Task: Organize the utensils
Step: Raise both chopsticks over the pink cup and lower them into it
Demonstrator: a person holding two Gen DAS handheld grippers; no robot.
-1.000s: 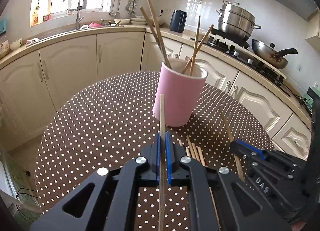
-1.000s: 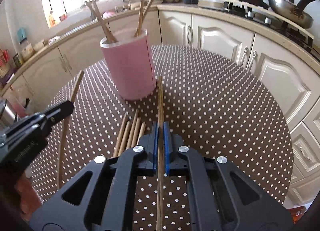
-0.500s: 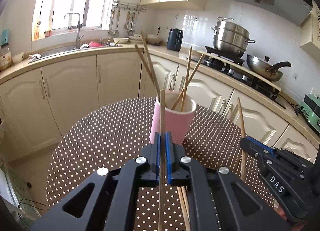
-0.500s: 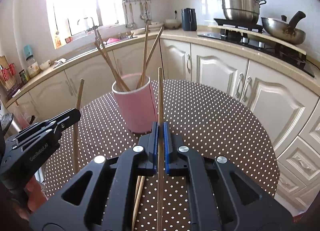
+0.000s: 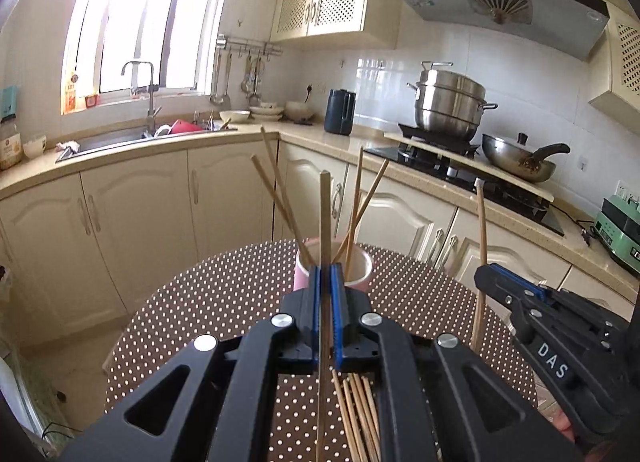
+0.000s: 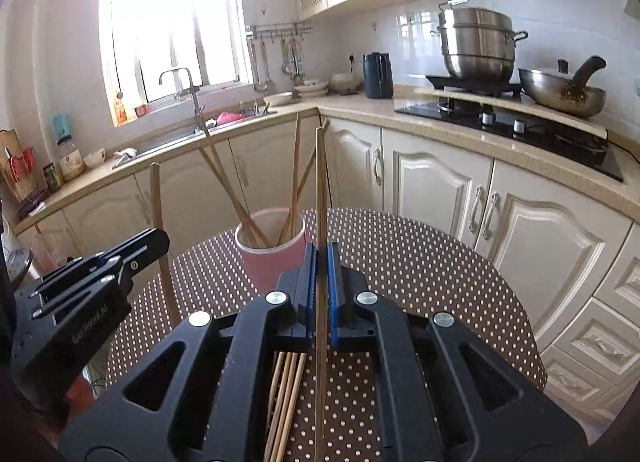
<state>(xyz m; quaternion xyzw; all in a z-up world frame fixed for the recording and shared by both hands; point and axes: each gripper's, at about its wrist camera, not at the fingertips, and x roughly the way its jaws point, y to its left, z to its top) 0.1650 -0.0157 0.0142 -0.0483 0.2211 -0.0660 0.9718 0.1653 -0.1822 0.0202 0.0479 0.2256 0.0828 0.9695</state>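
A pink cup stands on the round dotted table with several wooden chopsticks leaning in it. My left gripper is shut on one chopstick, held upright just in front of the cup. My right gripper is shut on another chopstick, upright to the right of the cup. Each gripper shows in the other's view, the right one and the left one. Several loose chopsticks lie on the table under the grippers.
Cream cabinets and a counter run behind the table. A sink with a tap, a black kettle, a steel steamer pot and a wok stand on the counter.
Both grippers have lifted their chopsticks off the table and tilted up, so each chopstick now stands upright higher above the table beside the cup.
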